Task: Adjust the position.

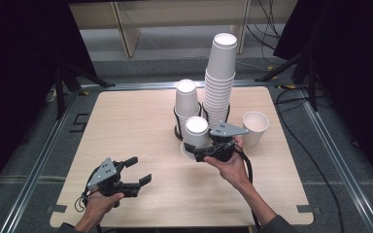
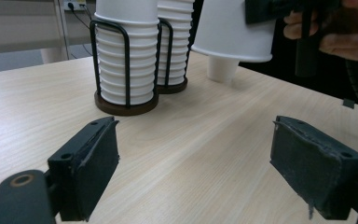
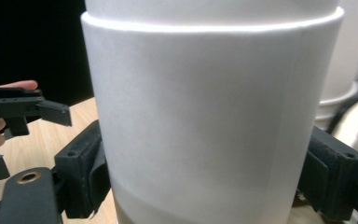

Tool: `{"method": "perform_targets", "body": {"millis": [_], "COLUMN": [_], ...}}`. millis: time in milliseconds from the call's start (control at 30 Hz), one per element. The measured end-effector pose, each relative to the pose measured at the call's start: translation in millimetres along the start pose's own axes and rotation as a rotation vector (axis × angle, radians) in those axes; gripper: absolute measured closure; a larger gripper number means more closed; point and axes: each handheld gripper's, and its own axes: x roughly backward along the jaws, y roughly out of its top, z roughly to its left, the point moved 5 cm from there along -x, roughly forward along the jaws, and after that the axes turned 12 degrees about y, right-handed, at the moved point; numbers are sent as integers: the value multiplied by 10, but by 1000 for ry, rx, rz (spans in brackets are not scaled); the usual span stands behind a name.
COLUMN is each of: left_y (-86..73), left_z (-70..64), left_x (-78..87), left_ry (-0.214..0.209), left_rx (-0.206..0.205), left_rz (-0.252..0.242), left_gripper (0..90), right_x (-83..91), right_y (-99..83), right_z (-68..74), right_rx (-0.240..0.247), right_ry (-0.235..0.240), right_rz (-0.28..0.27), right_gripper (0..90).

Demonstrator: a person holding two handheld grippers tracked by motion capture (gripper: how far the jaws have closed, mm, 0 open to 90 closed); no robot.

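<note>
The right tool (image 1: 200, 151) is clamped on an upside-down white paper cup (image 1: 196, 132), its two black jaws pressed against opposite sides of the cup wall, as the right gripper view shows with the cup (image 3: 214, 121) between the pads. In the left gripper view this cup (image 2: 233, 30) hangs clear above the surface (image 1: 141, 126), held near the middle of the surface and just in front of the two cup holders. Below it, in the high view, a white rim of another cup (image 1: 187, 151) shows on the surface. The shorter stack of cups (image 1: 187, 102) stands in a black wire holder (image 2: 127, 60) on a dark round base, and the taller stack (image 1: 219, 80) stands in a second holder just to its right, leaning slightly. A single cup (image 1: 255, 127), open end up, stands toward the right edge, near the tall stack. The left tool (image 1: 138, 171) is held near the front left corner, just above the surface, its jaws wide apart with nothing between them.
</note>
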Motion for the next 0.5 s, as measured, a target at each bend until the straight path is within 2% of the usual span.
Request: {"method": "perform_targets", "body": {"millis": [67, 100, 133, 167, 200, 267, 333, 367, 400, 467, 500], "left_y": [6, 9, 8, 0, 0, -1, 1, -3, 0, -2, -3], "left_z": [-8, -17, -28, -23, -30, -43, -73, -75, -85, -98, -104], "left_x": [-13, -38, -51, -40, -50, -63, -91, -75, -81, -86, -91], "left_ry": [-3, -14, -17, -4, -6, -13, -37, -27, -32, -37, -39], "left_rx": [4, 9, 15, 1, 3, -7, 3, -6, -6, -3, 2], "left_rz": [-8, -27, -32, -6, -10, -5, -27, -4, -10, -6, -6], "left_gripper": [145, 145, 145, 145, 145, 145, 145, 145, 146, 146, 146], "right_x": [-38, -64, -74, -89, -123, -156, -213, -248, -278, -344, -375], "right_y": [-4, -11, -14, -14, -20, -35, -50, -53, -55, -68, -77], "right_z": [19, 44, 55, 53, 80, 105, 148, 168, 179, 223, 268], "right_rx": [11, -9, -12, 2, -19, -18, -20, -9, 15, 19, -6], "right_ry": [10, 31, 26, 22, 46, 50, 69, 81, 84, 104, 130], "right_rz": [7, 10, 19, 23, 14, 31, 27, 18, 18, 16, 16], "right_gripper": [165, 166, 165, 165, 165, 166, 166, 166, 165, 166, 166]}}
